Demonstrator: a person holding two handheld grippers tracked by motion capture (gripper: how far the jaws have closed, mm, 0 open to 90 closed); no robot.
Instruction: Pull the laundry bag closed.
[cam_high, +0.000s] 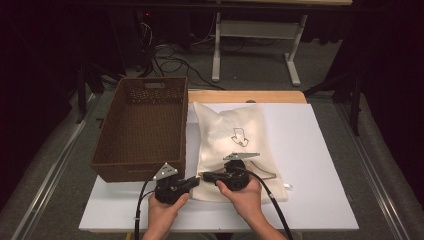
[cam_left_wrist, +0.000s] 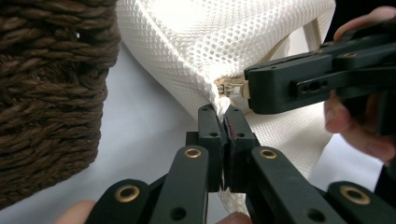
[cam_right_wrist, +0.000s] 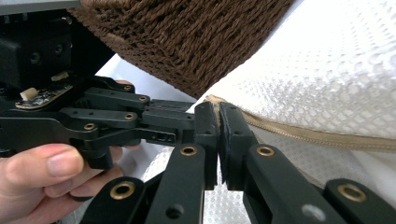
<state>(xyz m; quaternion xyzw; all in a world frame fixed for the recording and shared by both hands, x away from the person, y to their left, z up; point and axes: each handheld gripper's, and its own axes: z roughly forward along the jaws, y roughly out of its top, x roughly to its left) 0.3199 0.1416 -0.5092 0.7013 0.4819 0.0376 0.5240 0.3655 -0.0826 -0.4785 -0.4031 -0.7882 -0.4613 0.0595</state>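
A white mesh laundry bag (cam_high: 235, 145) with a tan zipper lies flat on the white counter (cam_high: 320, 165), just beside a big brown woven basket (cam_high: 142, 125) that stands on the counter's left part. Both hands work at the bag's near left corner. The left hand-held gripper (cam_high: 192, 183) has its jaws pressed tight together, and in the left gripper view (cam_left_wrist: 223, 112) a pinch of the white mesh at the bag's corner sticks up between the tips, so it is gripping the bag's cloth. Right above that pinch sits the small metal zipper pull (cam_left_wrist: 229, 88), and the black tip of the other hand-held gripper touches it from the right. The right hand-held gripper (cam_high: 205, 176) points left toward the other one, and its jaws are squeezed together too. In the right gripper view (cam_right_wrist: 218, 109) its tips meet right at the end of the tan zipper (cam_right_wrist: 327, 137), where the zipper runs along the bag's edge, and it seems to be holding the pull there. The two hand-held grippers almost touch each other, tip to tip. The basket's corner is very near both of them, and the bag lies beside the basket.
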